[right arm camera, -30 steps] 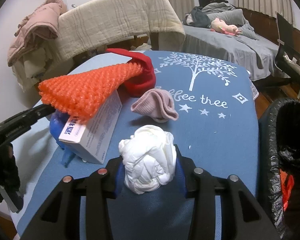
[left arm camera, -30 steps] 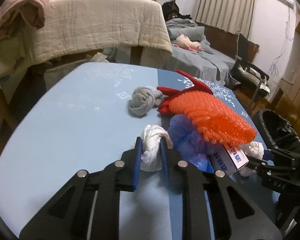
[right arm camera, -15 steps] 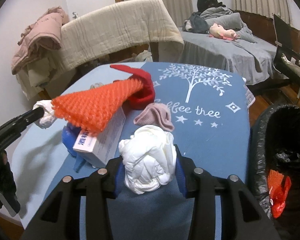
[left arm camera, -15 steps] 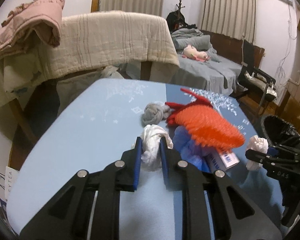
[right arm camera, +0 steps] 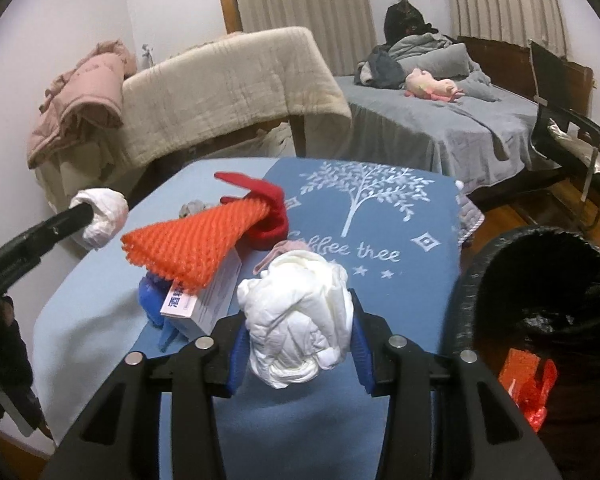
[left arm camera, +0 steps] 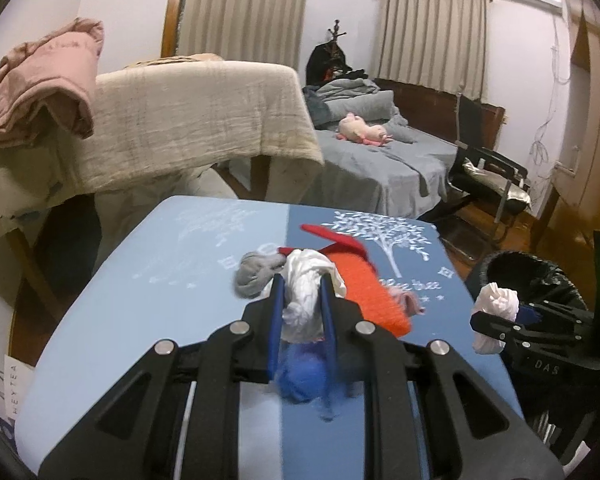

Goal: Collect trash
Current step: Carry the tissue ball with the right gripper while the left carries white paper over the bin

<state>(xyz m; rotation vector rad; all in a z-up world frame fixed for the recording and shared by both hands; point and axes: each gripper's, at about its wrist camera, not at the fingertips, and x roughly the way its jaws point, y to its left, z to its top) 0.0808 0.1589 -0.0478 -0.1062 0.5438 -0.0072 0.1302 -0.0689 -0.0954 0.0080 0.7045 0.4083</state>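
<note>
Each hand-held gripper is squeezing a white paper ball. The left hand-held gripper (left arm camera: 302, 300) holds the small ball (left arm camera: 305, 296) up over the blue bench (left arm camera: 140, 300). The right hand-held gripper (right arm camera: 296, 340) holds the big ball (right arm camera: 296, 316), close to the black trash bin (right arm camera: 540, 280) on the right. This looks like the carry step. Next, each ball must go over the bin's open top and be let go.
</note>
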